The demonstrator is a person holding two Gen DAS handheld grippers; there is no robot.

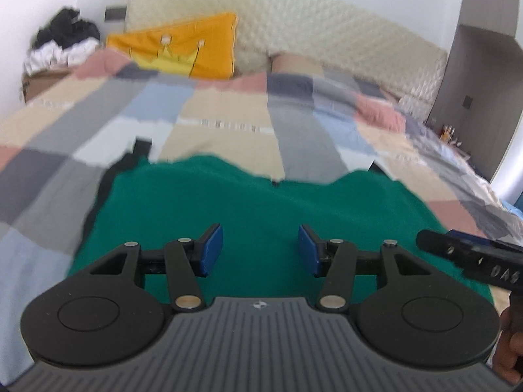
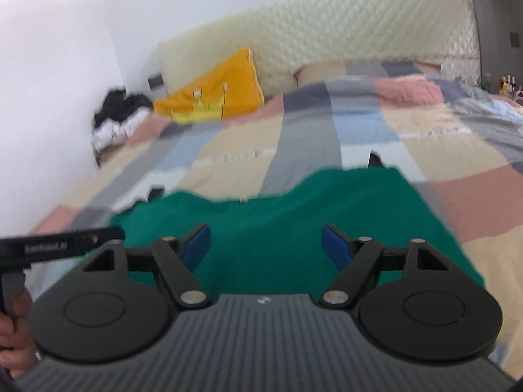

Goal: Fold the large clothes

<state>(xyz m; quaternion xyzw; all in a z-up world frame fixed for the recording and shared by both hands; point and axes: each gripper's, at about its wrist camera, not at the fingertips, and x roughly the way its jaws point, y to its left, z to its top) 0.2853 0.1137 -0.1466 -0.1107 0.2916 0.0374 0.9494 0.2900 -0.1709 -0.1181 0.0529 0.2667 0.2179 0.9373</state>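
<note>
A green garment (image 1: pixel 261 202) lies flat on the patchwork bedspread (image 1: pixel 212 114), with its far edge wavy. The same green garment (image 2: pixel 278 202) fills the near middle of the right wrist view. My left gripper (image 1: pixel 260 238) hovers over it, open, its blue pads apart with only cloth below them. My right gripper (image 2: pixel 265 238) is also open over the cloth, with nothing between its pads. The black body of the right gripper (image 1: pixel 470 254) shows at the right edge, and that of the left gripper (image 2: pixel 59 245) at the left edge. Dark fabric (image 1: pixel 142 145) peeks out beyond the green edge.
A yellow pillow (image 1: pixel 183 49) leans on the cream quilted headboard (image 1: pixel 310 23). A heap of black and white clothes (image 1: pixel 62 42) sits at the far left by the wall. A grey cabinet (image 1: pixel 483 81) stands at the right. A person's hand (image 2: pixel 16 336) holds a handle.
</note>
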